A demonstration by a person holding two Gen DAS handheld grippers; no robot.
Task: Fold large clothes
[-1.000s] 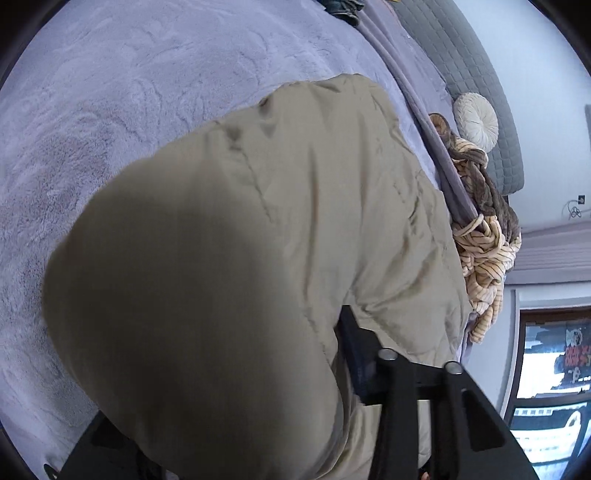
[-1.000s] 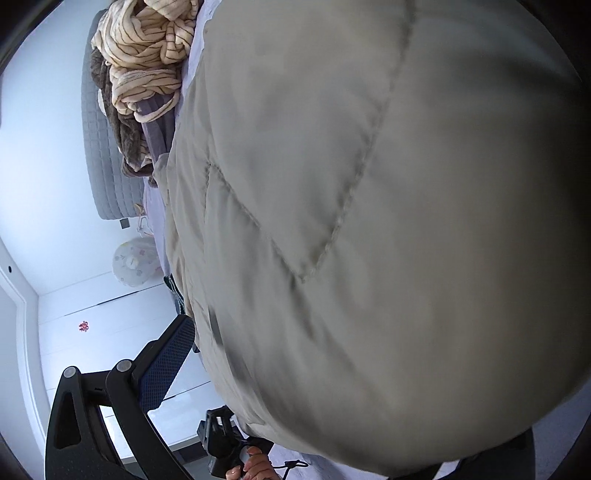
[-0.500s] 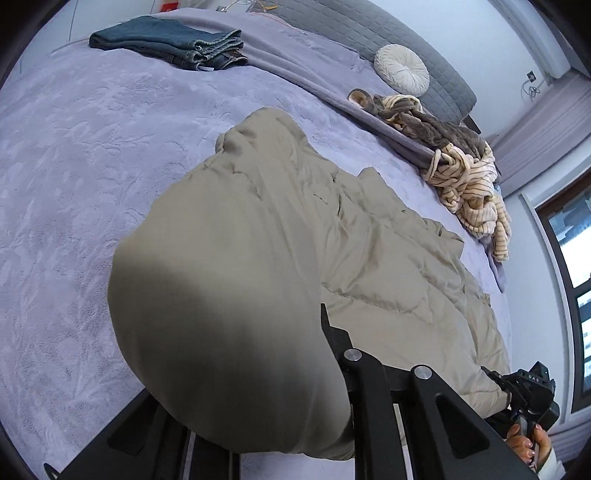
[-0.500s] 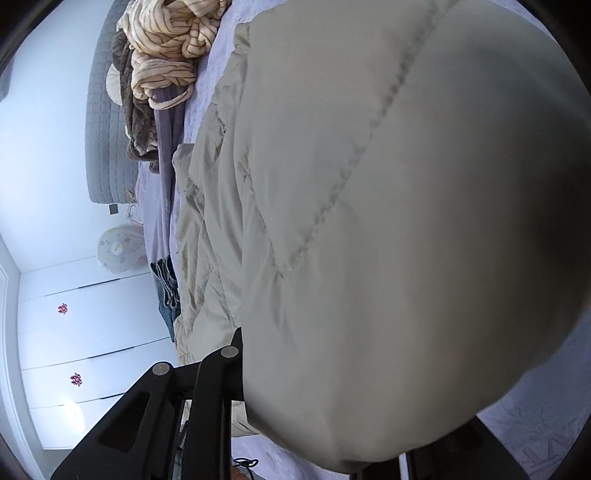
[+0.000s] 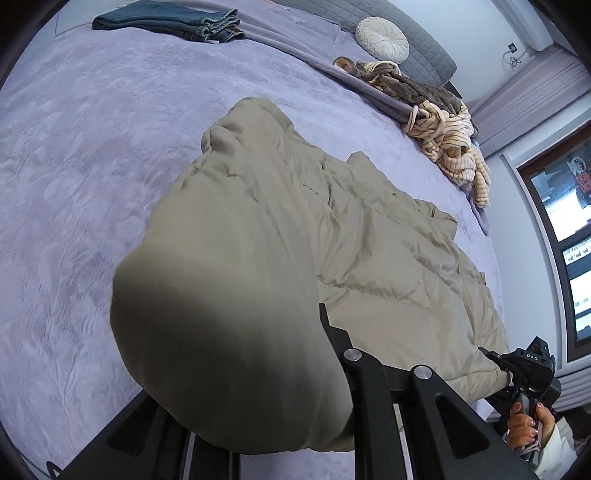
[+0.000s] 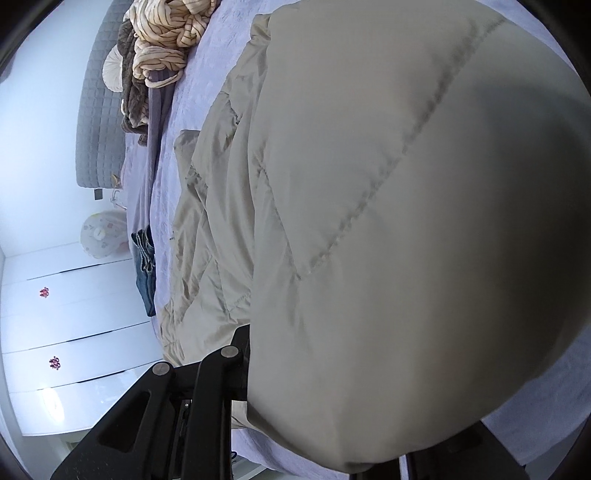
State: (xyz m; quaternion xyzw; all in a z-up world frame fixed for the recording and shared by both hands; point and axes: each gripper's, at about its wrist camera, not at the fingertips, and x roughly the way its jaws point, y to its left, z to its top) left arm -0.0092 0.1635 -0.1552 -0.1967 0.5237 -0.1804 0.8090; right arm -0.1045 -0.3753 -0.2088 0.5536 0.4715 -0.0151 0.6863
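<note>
A large beige quilted jacket (image 5: 369,236) lies spread on the lavender bed cover (image 5: 92,166). My left gripper (image 5: 236,369) is shut on its near edge, and a fold of fabric bulges over the fingers and hides the left one. In the left wrist view my right gripper (image 5: 495,360), held by a hand (image 5: 524,428), clamps the jacket's other near corner at the lower right. In the right wrist view the jacket (image 6: 406,221) fills most of the picture. My right gripper (image 6: 351,387) is shut on it, with only one finger (image 6: 240,343) showing.
Folded jeans (image 5: 173,22) lie at the bed's far side. A heap of striped cream and brown clothes (image 5: 450,147) sits by the grey headboard (image 5: 424,40), with a round white cushion (image 5: 382,38). A window (image 5: 569,221) is at the right; white wardrobe doors (image 6: 74,332) stand beyond the bed.
The right jaws went from wide apart to shut on the jacket. Both grippers rose and pulled back with the fabric, and the left view rolled, showing more of the bed.
</note>
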